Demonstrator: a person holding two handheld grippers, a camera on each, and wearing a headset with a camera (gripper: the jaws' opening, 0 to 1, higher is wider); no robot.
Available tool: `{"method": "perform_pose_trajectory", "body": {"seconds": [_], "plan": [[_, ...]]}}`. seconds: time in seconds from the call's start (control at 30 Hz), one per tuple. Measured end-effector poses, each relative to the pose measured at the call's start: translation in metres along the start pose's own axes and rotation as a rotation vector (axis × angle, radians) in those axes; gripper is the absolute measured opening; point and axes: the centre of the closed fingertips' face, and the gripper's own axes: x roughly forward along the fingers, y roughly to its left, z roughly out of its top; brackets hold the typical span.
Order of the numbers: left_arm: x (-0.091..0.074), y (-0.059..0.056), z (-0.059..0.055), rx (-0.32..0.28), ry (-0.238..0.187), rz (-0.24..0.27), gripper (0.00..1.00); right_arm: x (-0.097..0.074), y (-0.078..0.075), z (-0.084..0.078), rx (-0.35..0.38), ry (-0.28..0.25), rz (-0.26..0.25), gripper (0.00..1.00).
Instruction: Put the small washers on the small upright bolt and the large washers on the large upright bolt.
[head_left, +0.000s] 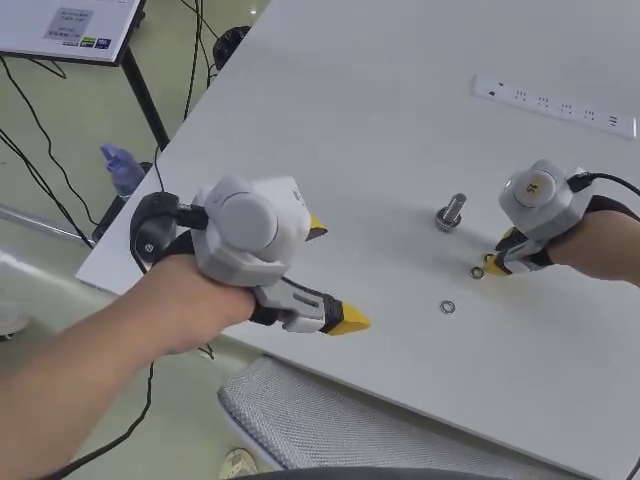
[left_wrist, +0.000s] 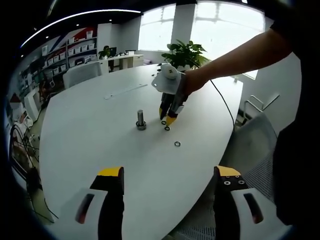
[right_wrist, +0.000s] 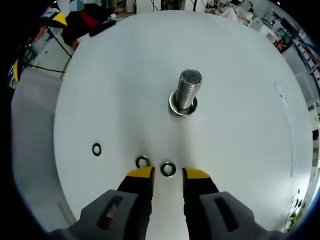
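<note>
Three loose washers (right_wrist: 142, 161) lie on the white table (right_wrist: 240, 150). One upright bolt (right_wrist: 186, 90) stands there, and one power strip (head_left: 555, 105) lies further back.

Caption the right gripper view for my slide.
Right gripper, jaws apart, aimed at a washer on the white table before the upright bolt; two more washers lie beside it.
</note>
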Motion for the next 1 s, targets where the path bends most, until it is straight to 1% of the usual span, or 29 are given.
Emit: {"method": "perform_pose_trajectory", "body": {"seconds": [0.13,0.27,0.33,0.4,0.5,0.6,0.77,1.0], "plan": [[-0.0004,0.0002,-0.0017,0.005,0.009,0.004,0.72,0.0004,0.0024,0.0013,-0.02,0.004,-0.001,0.19],[-0.0017,0.0011,-0.0015,-0.001,0.006,0.008,0.71,0.0006,0.0008,0.0013,-0.015,0.013,-0.004,0.16],[-0.002,0.0014,-0.0017,-0.001,0.005,0.009,0.7,0.0006,0.0,0.001,-0.03,0.019,-0.001,0.15],[-0.0021,0.0016,-0.0021,-0.003,0.006,0.009,0.7,0.0006,-0.0004,0.001,-0.044,0.021,0.002,0.14],[-0.0019,0.0022,-0.0034,-0.003,0.008,0.009,0.69,0.0007,0.0001,0.0011,-0.04,0.025,0.005,0.14],[-0.0011,0.0022,-0.0045,-0.005,0.009,0.008,0.69,0.0012,0.0011,0.0014,-0.058,0.046,-0.001,0.14],[0.0007,0.0021,-0.0041,-0.007,0.01,0.005,0.68,0.0009,-0.0001,0.0009,-0.03,0.064,-0.004,0.13],[0.0023,0.0033,-0.0023,-0.006,0.015,0.003,0.67,0.0011,-0.0002,0.0004,-0.027,0.05,-0.001,0.12]]}}
